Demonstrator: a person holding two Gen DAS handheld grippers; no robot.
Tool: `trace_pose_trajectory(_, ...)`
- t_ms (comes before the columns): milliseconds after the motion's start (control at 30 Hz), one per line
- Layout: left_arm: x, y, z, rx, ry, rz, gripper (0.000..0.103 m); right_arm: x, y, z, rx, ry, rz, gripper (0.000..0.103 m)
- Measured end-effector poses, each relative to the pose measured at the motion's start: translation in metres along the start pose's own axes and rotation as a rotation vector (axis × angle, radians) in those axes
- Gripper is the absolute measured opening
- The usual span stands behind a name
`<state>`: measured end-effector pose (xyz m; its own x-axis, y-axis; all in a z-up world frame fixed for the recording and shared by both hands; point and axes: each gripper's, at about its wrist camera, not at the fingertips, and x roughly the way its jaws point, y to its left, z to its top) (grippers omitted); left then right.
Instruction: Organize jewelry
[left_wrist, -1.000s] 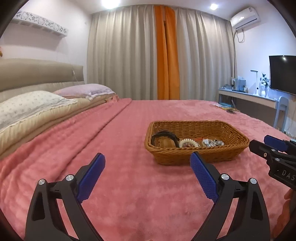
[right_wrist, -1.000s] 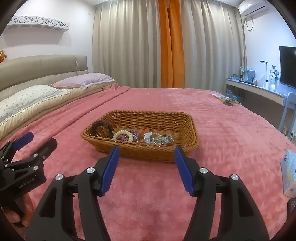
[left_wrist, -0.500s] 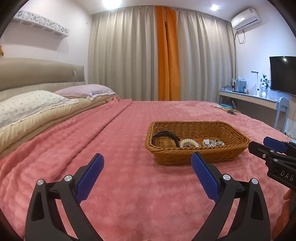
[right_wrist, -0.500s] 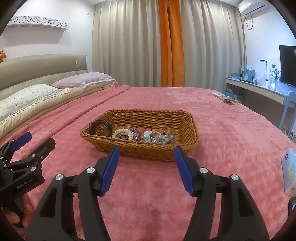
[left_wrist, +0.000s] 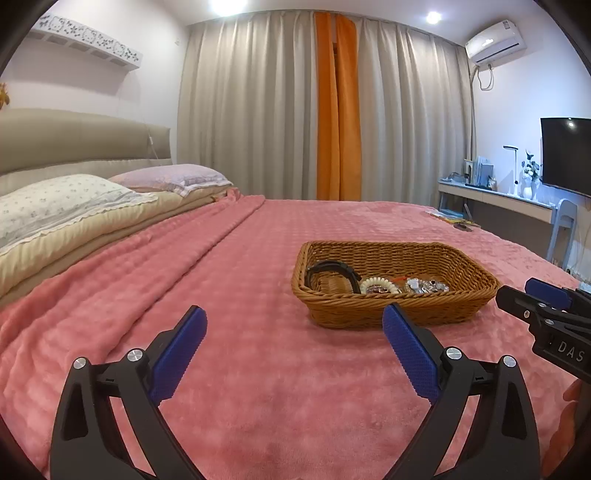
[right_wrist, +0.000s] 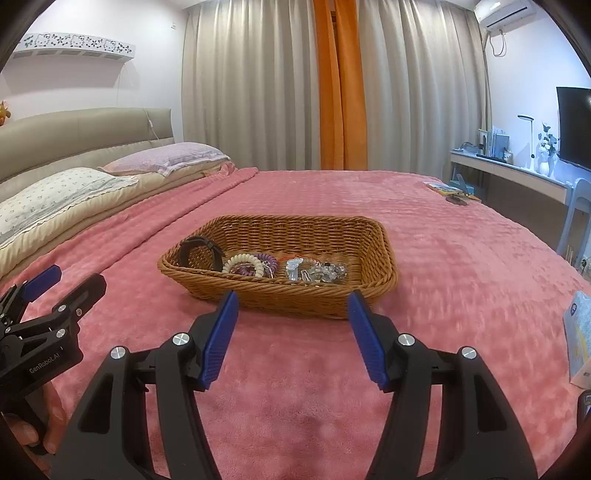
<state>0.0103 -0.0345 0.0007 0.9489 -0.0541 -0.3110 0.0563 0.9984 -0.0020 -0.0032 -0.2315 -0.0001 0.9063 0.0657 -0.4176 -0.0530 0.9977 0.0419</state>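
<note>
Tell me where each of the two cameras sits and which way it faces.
Left wrist: on the left gripper, low over the pink blanket, facing the curtains; wicker basket ahead to its right; right gripper at the right edge.
Right wrist: on the right gripper, facing the same way; basket dead ahead; left gripper at the left edge.
Shared: basket, blanket, pillows, both grippers open.

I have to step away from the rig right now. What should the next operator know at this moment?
Left claw: open, empty, above the pink blanket.
Right claw: open, empty, just short of the wicker basket.
In the basket: black band, cream spiral hair tie, purple spiral hair tie, pile of silvery pieces.
Done: nothing visibly sorted.
Left: all of it.
</note>
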Motion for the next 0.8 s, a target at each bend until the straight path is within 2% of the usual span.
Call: trace_pose_trajectory(800,0.0009,0.0020,0.0008,-0.009,0.002,0.001,0.095,0.0003,0.0047,-0.0023,-0.009,0.001,-0.008,0.058)
